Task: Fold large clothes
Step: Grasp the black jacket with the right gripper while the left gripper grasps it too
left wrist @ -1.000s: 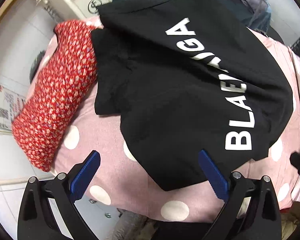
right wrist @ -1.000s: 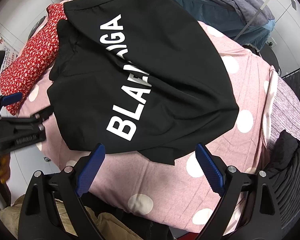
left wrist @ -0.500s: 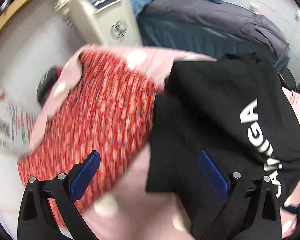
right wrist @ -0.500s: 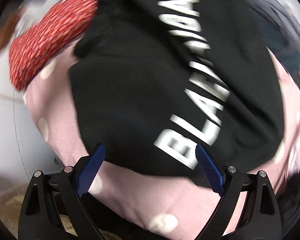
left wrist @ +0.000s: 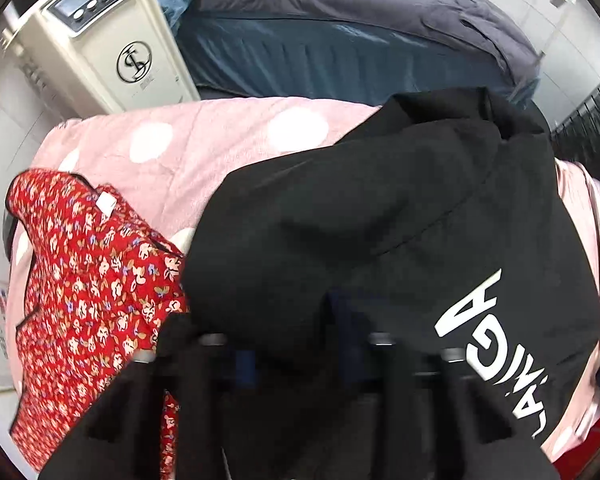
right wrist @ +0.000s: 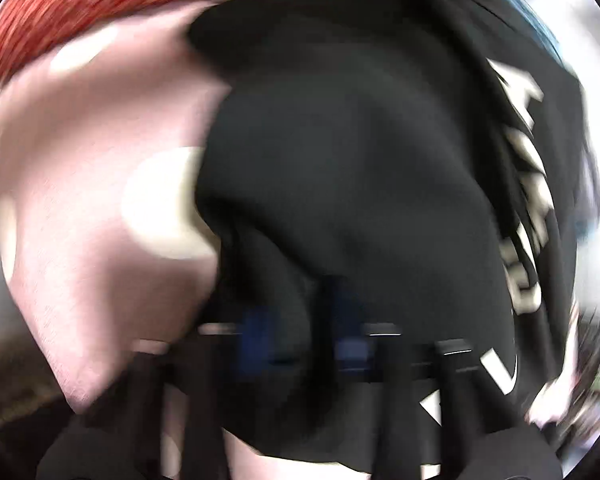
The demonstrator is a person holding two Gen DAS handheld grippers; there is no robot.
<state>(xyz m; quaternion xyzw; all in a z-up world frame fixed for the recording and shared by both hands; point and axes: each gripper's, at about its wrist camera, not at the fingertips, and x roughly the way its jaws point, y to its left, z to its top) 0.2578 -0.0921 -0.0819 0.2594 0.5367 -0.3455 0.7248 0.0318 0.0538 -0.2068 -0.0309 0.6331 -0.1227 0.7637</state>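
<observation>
Black garment gripped at its near edge on the dotted pink bedcover

The black printed top (left wrist: 380, 216) is spread over the pink polka-dot cover (left wrist: 204, 148), directly ahead of both pairs of fingers, with a red floral garment (left wrist: 88, 288) lying to the left of the left gripper (left wrist: 296, 360). The left fingers are drawn narrow with black cloth bunched between them, so a pinch on the fabric is judged likely. The right gripper (right wrist: 304, 344) is blurred; its blue pads appear close together against the cloth, but a firm hold cannot be confirmed. The fabric is judged soft, light and limp, so hems or shoulder seams are best taken.
</observation>
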